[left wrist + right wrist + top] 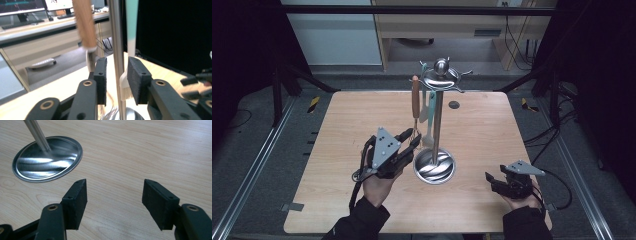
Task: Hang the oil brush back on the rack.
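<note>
High view: we see a wooden table with a metal utensil stand near the middle, its round base flat on the wood and its hook ring up top. Hanging from the hooks are a whisk with a brown wooden handle and a pale teal brush, both just left of the pole. The left gripper is held by the left hand right at the stand, tips by the whisk's lower end and the pole. From here we cannot tell whether it touches anything. The right gripper sits low near the table's front right corner in the right hand, well apart from the stand.

Left gripper view: we look along the left gripper, jaws spread, with the stand's pole running up between them and gaps on both sides. The wooden handle hangs beyond the left jaw, and the brush with its white bristles sits behind the pole near the right jaw. The right gripper shows blurred at the right edge.

Right gripper view: the right gripper has jaws spread wide over bare wood, nothing between them. The stand's base lies up left, apart from the jaws.
</note>
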`<state>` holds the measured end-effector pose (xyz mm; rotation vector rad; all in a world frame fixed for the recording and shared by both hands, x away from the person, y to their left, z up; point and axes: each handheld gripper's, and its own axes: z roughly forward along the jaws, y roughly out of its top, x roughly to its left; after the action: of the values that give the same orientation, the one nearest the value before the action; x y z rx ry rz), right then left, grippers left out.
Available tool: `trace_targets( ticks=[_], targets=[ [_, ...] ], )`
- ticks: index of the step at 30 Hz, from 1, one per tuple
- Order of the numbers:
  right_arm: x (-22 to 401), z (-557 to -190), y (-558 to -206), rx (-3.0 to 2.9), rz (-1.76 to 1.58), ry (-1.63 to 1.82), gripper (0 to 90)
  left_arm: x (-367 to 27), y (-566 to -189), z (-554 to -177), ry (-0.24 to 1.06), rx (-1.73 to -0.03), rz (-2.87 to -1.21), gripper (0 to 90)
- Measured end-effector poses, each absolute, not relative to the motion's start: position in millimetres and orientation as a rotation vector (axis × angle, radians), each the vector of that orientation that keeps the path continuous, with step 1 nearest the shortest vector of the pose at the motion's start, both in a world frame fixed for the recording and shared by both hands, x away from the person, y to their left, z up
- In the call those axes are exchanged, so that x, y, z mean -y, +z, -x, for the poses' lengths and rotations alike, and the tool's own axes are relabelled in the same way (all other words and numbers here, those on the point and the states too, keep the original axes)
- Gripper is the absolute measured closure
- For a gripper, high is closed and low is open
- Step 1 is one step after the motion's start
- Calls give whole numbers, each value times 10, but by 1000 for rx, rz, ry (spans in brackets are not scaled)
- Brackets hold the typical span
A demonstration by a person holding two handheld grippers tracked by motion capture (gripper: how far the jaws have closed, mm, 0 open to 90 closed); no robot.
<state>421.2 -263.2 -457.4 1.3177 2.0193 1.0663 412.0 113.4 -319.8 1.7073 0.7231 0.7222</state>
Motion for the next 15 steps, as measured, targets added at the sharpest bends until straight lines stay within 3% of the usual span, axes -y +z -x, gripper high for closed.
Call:
trace_targets(
  ticks=[15],
  targets=[
    [2639,-4215,-4580,-2007,-1320,1060,325,-1907,-3842,-4187,680,-917,-1854,503]
  ],
)
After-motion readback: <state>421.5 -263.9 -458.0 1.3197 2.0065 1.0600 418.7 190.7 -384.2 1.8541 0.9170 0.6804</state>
